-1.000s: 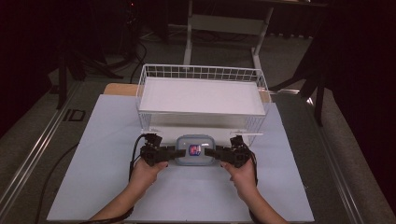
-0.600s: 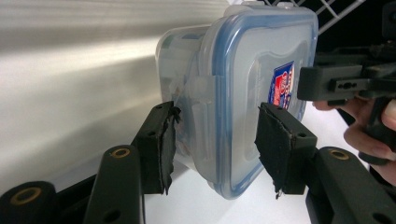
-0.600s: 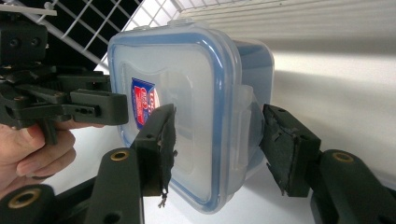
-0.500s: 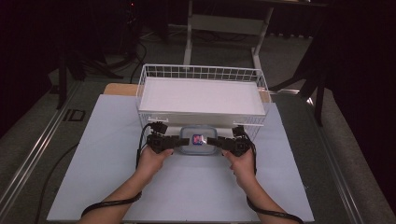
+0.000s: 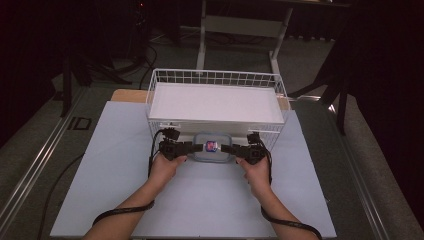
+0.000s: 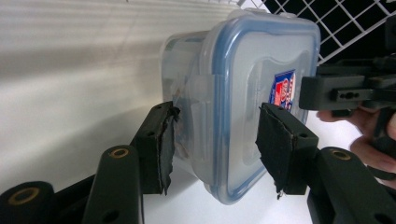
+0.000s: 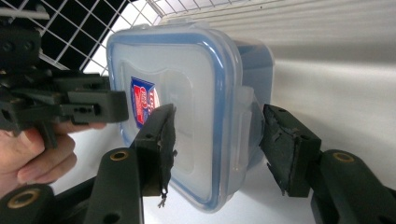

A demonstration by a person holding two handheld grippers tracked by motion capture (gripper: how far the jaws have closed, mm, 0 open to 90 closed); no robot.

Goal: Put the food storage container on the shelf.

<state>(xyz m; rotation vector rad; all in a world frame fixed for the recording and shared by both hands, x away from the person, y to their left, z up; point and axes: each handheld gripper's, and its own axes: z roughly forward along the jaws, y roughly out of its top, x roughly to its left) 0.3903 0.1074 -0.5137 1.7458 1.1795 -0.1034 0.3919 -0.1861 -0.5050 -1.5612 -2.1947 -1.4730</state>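
A clear plastic container (image 5: 212, 146) with a blue-rimmed lid and a red and blue label hangs between both grippers, just in front of the wire basket (image 5: 216, 78). My left gripper (image 5: 199, 147) holds its left end and my right gripper (image 5: 225, 148) its right end. In the left gripper view the pads (image 6: 163, 144) clamp the container (image 6: 243, 84) over a lid clip, one on the body and one on the lid. The right gripper view shows the same grip on the container (image 7: 187, 93) from the other end, with the left gripper (image 7: 84, 105) opposite.
The white wire basket has a flat white floor (image 5: 215, 102) and nothing in it; its front wall stands right behind the container. A pale mat (image 5: 200, 200) covers the table. Cables trail from both grippers along the forearms. Dark floor and a stand's legs lie beyond.
Both grippers have carried the container away from the person, from the middle of the mat up to the basket's front wall.
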